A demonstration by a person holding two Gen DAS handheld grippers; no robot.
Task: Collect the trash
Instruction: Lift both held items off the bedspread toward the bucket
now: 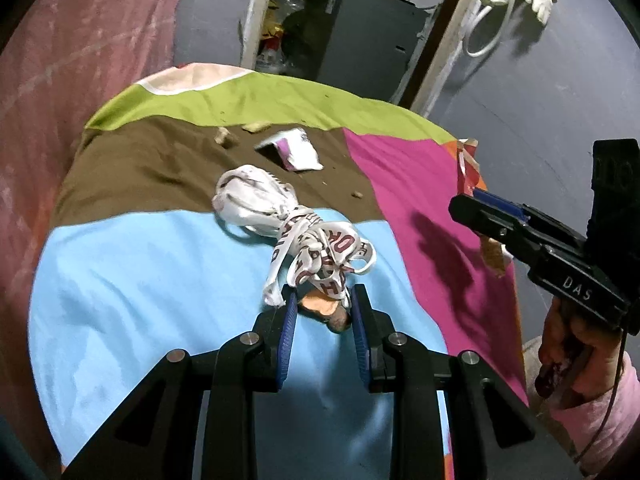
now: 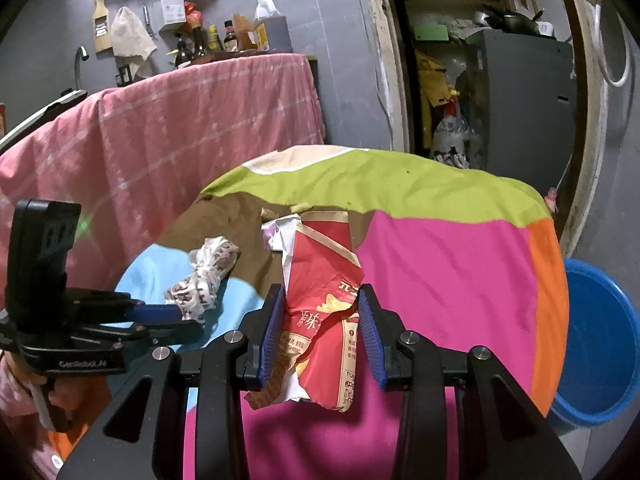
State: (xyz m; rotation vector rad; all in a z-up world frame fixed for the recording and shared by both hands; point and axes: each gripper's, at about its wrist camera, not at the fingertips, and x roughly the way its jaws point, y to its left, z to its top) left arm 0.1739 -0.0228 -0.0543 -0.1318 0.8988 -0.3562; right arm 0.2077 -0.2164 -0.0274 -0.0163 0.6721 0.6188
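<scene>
The knotted bag is clamped in the left gripper and stretches ahead of it over the table cloth; a wrapper lies farther ahead; the right gripper, off to its right, grips a snack packet; a basin sits right of that gripper, below the table edge.

The worktop is covered in matt, creased cloth. A glossy red paper-like wrapper, a knotted white plastic bag and a smooth blue plastic basin are seen.
</scene>
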